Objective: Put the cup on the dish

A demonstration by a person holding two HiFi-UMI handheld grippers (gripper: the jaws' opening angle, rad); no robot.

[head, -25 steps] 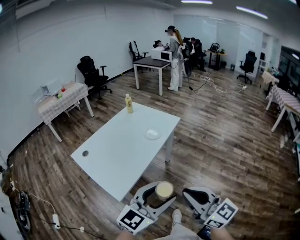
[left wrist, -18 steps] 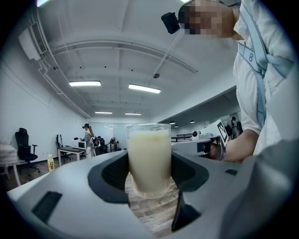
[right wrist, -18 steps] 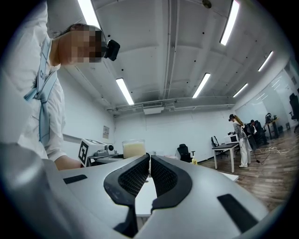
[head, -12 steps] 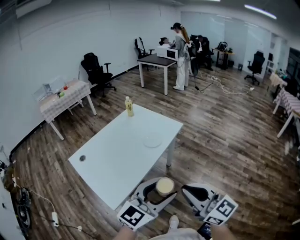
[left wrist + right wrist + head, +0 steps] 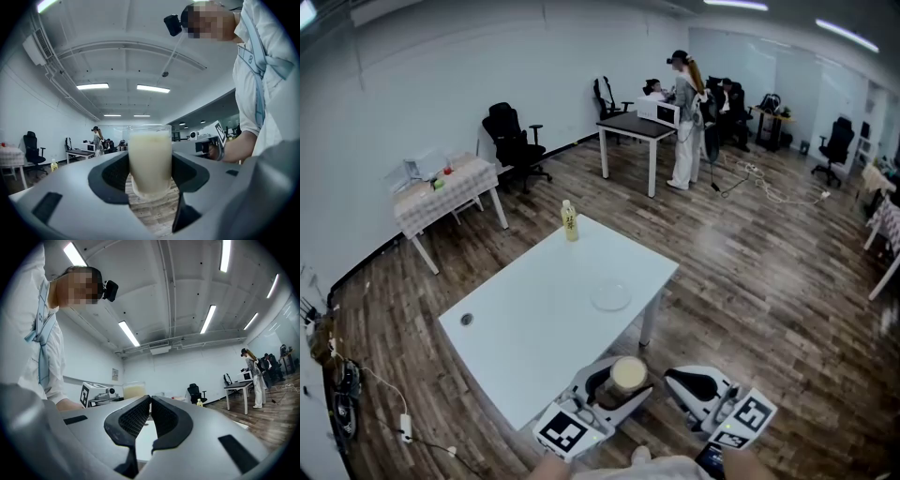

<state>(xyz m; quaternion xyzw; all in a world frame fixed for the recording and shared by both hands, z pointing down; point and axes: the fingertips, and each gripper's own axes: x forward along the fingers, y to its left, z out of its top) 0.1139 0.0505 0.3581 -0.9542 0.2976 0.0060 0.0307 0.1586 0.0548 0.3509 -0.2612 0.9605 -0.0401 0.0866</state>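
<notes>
Clamping a clear, straight-walled cup (image 5: pixel 150 159) between the jaws of the left gripper (image 5: pixel 617 382), both dark pads pressing against its sides. Standing upright in that grip, filled almost to the rim with a pale, creamy, opaque liquid, leaving a thin clear band above the fill and a thick clear base below. Hanging over the wooden floor (image 5: pixel 750 281), just off the near edge of the white table (image 5: pixel 525 328), well apart from the dish (image 5: pixel 610 297), a shallow round pale plate lying flat on the tabletop towards its right side. Keeping the jaws of the right gripper (image 5: pixel 151 401) closed together on nothing, just beside the left one. Drawing nearer to the table than a second ago: showing the dish lower in the head view and closer to the cup, bringing the table's near edge up against the left gripper, shifting the yellow-labelled bottle (image 5: pixel 570 221) and the standing person (image 5: pixel 684 122) at the far desk rightwards in the frame, while holding both grippers in much the same place at the bottom of the view, cup still clamped, right jaws still closed. Counting one cup, one dish, one bottle, one white table and two grippers.
</notes>
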